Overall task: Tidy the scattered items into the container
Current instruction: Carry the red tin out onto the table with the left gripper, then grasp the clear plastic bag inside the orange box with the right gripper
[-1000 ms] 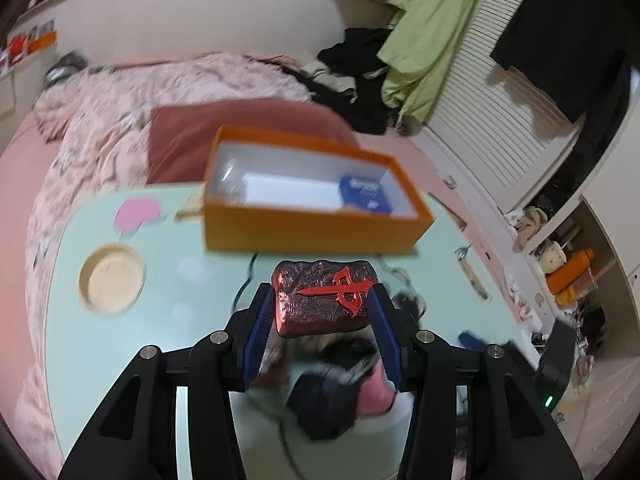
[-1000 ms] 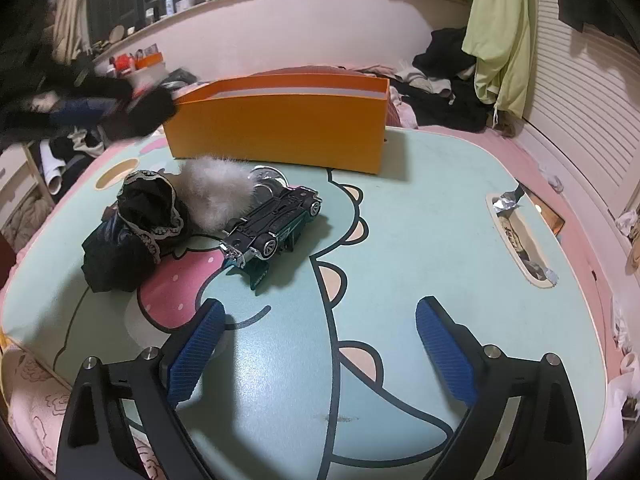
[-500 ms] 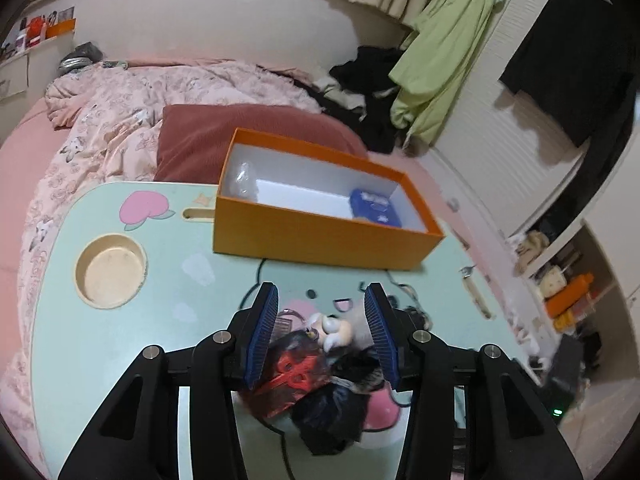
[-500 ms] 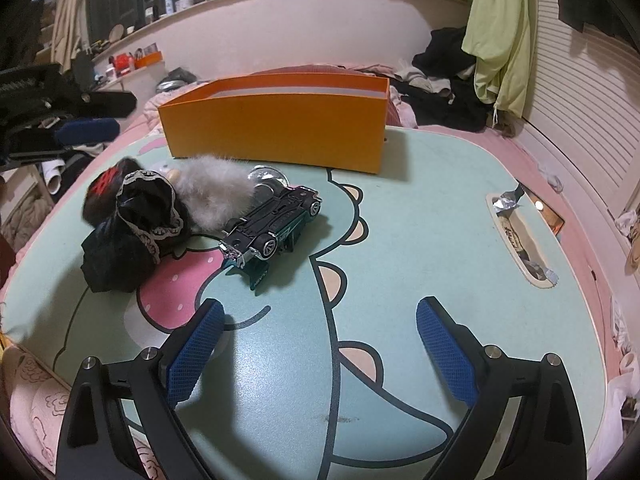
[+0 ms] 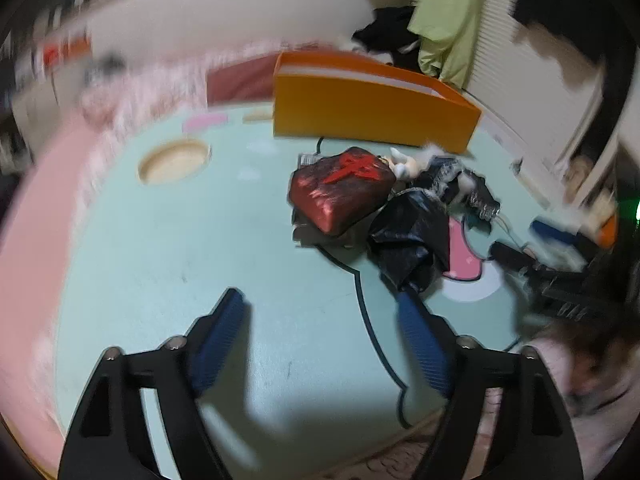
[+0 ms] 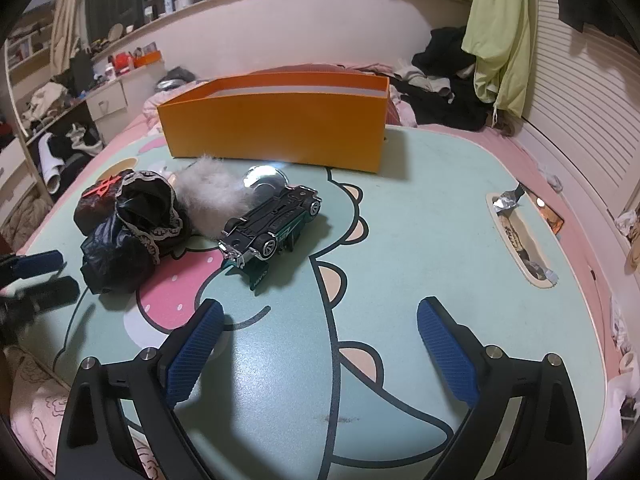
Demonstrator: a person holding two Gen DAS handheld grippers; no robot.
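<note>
The orange box (image 5: 372, 108) stands at the far side of the table, also in the right wrist view (image 6: 276, 132). A dark red packet with a red mark (image 5: 340, 190) lies on the table against a black bag (image 5: 412, 236). My left gripper (image 5: 320, 298) hangs low over the table short of the packet, its jaws opening with nothing between them. An upside-down toy car (image 6: 276, 220), a grey fluffy piece (image 6: 212, 196) and a black lace cloth (image 6: 148, 200) lie together. My right gripper (image 6: 320, 307) is open and empty, short of the car.
The mint cartoon table (image 5: 160, 260) has a round cup recess (image 5: 174, 160) at left and a slot (image 6: 520, 240) at right. A pink bed, a maroon pillow and hanging clothes lie beyond. The left gripper's fingers (image 6: 40, 264) show at the left edge of the right wrist view.
The left gripper let go of the red packet, which now lies by the black bag. That gripper sank, drew back and spread its jaws. The right gripper kept still.
</note>
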